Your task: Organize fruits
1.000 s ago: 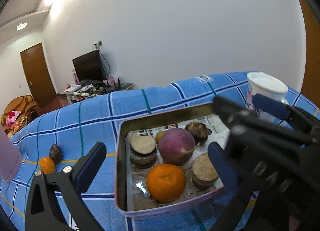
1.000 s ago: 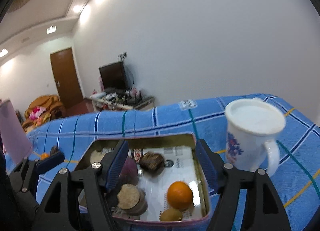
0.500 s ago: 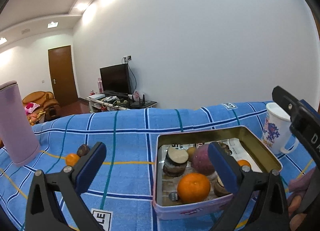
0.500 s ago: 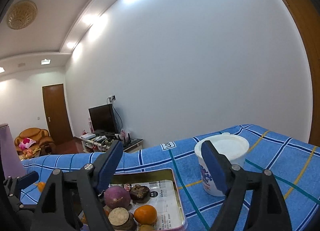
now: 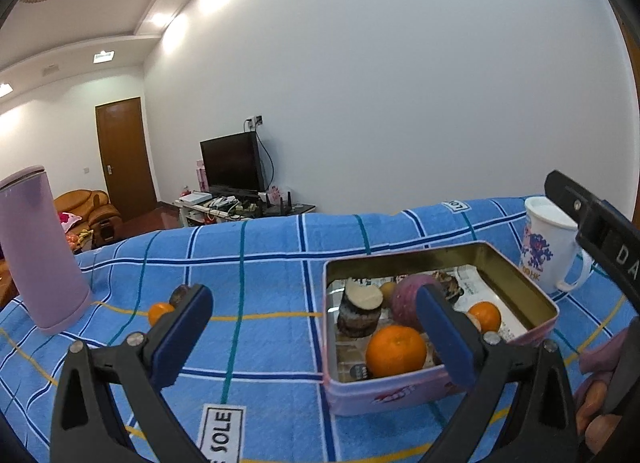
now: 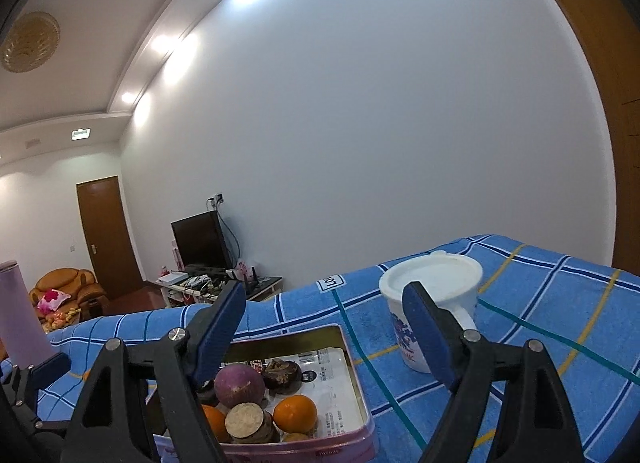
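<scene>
Both grippers have pulled back from the pink tin [image 5: 400,393]; left gripper [image 5: 316,327] and right gripper [image 6: 324,327] are spread, empty. Oranges [image 5: 396,351] sit inside the tin; a small orange [image 5: 159,311] lies on the blue cloth [image 5: 260,263]

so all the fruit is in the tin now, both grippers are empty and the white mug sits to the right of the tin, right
Not all of it. In the left wrist view a small orange and a dark fruit beside it lie on the blue cloth, left of the tin. The rest holds: the left gripper and right gripper are empty, and the white mug sits right of the tin.
</scene>
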Motion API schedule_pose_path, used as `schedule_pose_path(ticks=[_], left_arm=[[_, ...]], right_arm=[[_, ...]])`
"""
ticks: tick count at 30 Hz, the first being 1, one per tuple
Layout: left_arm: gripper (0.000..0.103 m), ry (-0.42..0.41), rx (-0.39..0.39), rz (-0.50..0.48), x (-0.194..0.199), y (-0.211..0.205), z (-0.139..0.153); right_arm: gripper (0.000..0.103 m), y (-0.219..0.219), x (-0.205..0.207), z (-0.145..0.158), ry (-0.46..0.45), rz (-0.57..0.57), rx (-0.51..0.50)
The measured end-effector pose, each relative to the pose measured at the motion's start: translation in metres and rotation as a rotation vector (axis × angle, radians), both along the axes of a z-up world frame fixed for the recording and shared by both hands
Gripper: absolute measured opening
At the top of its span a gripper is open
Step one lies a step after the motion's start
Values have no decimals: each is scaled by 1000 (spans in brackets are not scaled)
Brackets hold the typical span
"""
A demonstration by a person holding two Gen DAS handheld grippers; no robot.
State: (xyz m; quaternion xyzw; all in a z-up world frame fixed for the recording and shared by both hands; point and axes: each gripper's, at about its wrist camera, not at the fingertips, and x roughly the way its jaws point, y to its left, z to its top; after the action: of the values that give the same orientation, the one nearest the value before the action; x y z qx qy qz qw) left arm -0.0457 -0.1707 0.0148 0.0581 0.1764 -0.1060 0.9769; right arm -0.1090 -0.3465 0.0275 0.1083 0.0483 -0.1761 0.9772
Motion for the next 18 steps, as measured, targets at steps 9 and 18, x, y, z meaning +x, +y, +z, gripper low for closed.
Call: schedule_pose_path(ticks=[9, 18], left_arm=[[103, -18, 158, -53, -11, 7, -4], [103, -18, 122, -60, -11, 35, -1]], right_arm=[[82, 11, -10, 2, -5, -56, -22], [82, 18, -16, 1, 26, -86, 16]])
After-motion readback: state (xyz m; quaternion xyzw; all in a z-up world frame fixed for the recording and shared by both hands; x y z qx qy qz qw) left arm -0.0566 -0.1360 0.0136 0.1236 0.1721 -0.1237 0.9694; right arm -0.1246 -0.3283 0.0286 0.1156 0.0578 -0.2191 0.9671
